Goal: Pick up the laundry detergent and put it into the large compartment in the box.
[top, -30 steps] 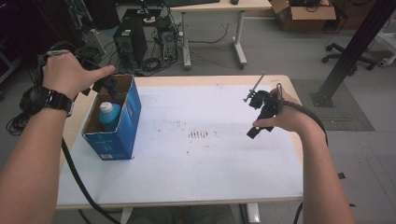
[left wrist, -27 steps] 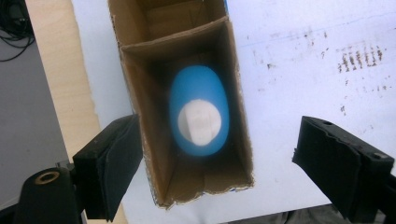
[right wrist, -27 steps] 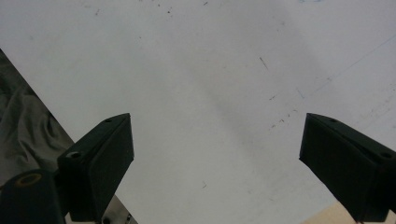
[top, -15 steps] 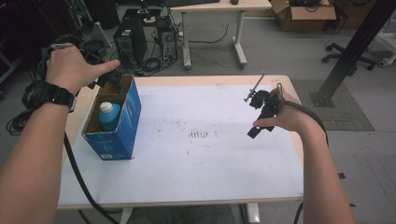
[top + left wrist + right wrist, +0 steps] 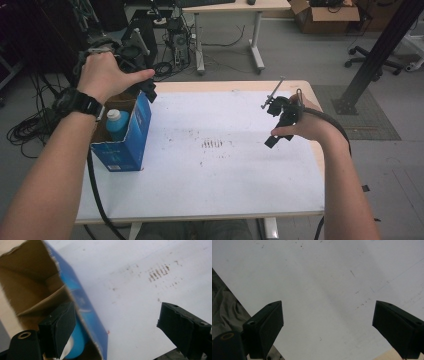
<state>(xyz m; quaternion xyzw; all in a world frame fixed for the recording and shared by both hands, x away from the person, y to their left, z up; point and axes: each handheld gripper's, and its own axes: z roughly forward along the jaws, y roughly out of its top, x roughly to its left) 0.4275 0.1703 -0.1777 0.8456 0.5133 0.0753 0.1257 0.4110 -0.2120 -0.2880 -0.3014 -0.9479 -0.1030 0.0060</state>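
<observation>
A blue cardboard box [image 5: 131, 145] stands open-topped at the table's left side, and a blue bottle with a white cap [image 5: 116, 122] stands upright inside it. My left gripper [image 5: 145, 89] hovers over the box's far end, open and holding nothing. In the left gripper view the left gripper [image 5: 120, 327] straddles the box's blue wall [image 5: 85, 307], one jaw over the brown inside near the bottle [image 5: 77, 340], the other over the table. My right gripper [image 5: 275, 135] hangs open over the right part of the table; its view shows the right gripper [image 5: 327, 327] with bare white tabletop [image 5: 324, 277] between the jaws.
The white table [image 5: 225, 185] carries a patch of dark scuff marks [image 5: 215, 144] at its middle. Behind it on the floor are cables and computer cases [image 5: 175, 30], a second desk, and a black post [image 5: 375, 55] to the right.
My left hand has shifted slightly to the right above the far end of the box. The right hand has stayed where it was.
</observation>
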